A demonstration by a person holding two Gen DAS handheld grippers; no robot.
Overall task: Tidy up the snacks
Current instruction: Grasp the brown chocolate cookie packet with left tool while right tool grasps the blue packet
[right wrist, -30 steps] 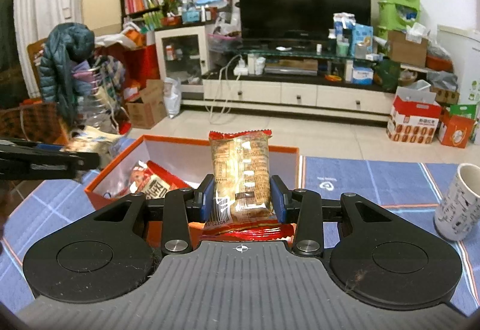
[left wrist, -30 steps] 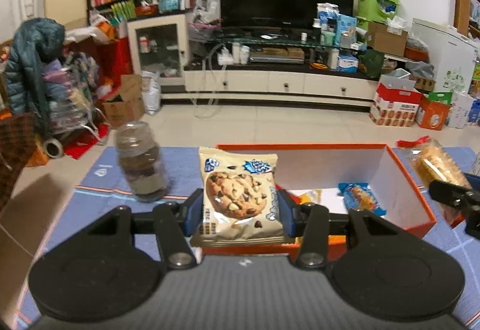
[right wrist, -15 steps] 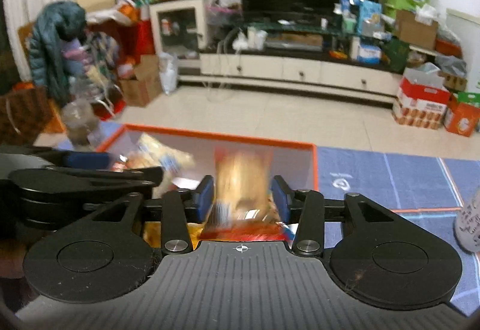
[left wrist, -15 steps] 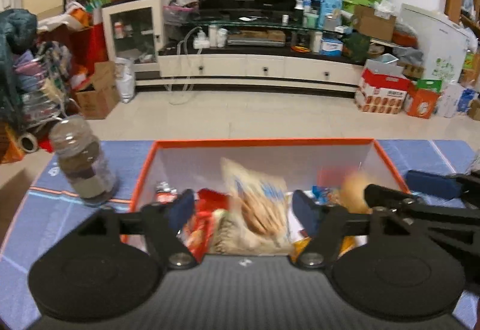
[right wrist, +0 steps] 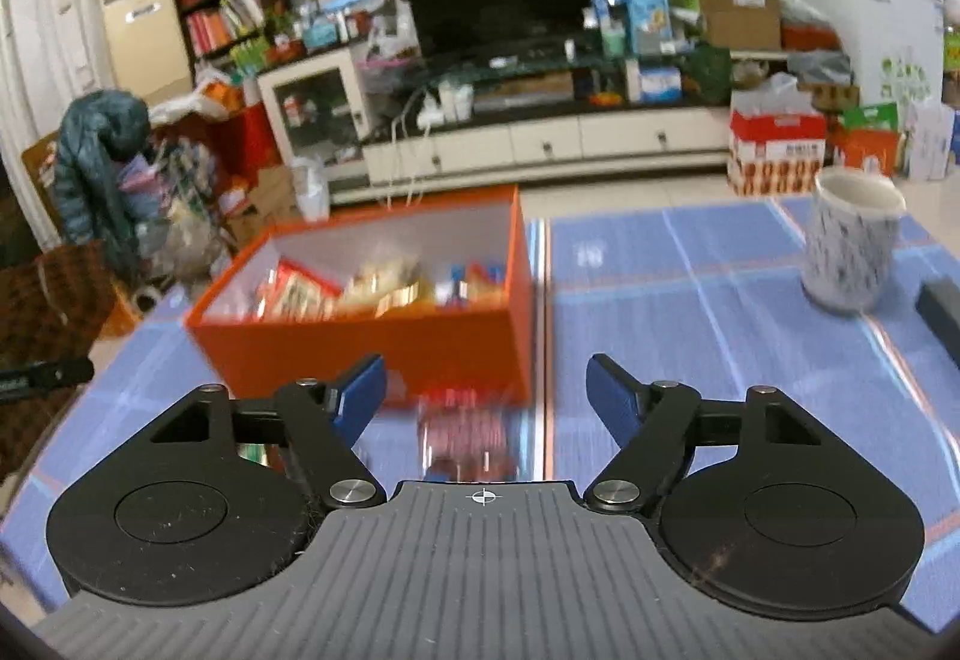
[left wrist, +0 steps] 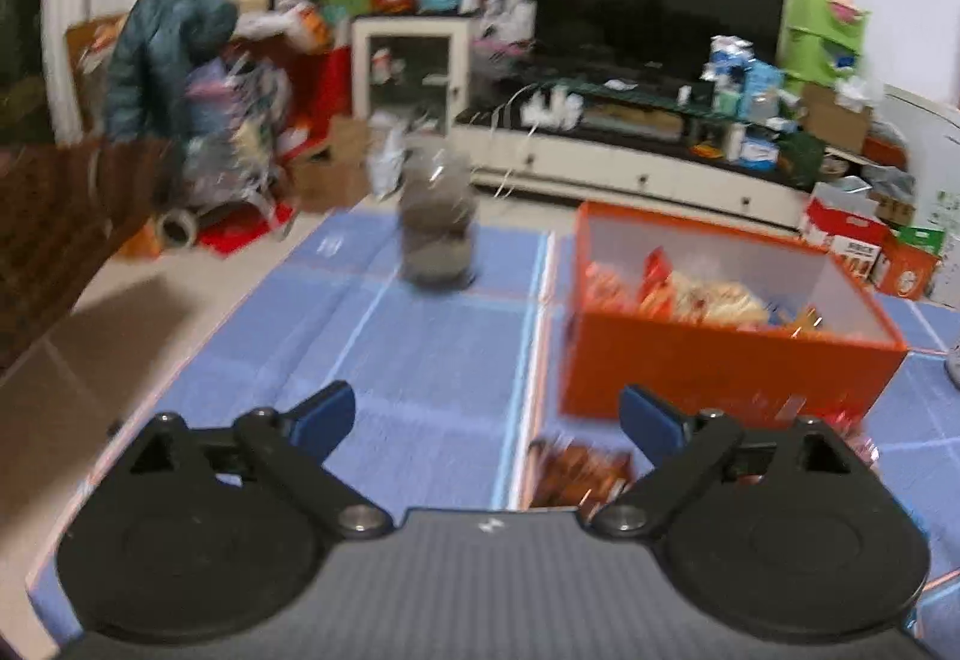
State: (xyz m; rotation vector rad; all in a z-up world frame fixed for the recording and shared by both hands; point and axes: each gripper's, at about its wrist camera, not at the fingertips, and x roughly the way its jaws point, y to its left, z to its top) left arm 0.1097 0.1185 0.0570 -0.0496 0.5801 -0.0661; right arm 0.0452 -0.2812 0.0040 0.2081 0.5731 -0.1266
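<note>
Fingers on both your grippers, left (left wrist: 486, 414) and right (right wrist: 486, 390), are spreading apart and grip nothing, though a blurred packet (right wrist: 465, 432) lies on the counter (right wrist: 690, 312) low between the right pair. Your orange box (left wrist: 720, 360) of snacks (left wrist: 702, 297) sits at right of the left view, centre-left of the right view.

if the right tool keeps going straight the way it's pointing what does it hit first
Most likely the blurred red snack packet lying on the blue mat just ahead of the right tool, whose jaws are opening with nothing gripped. Beyond it stands the orange cardboard box. Depth is hard to judge through the blur.
</note>
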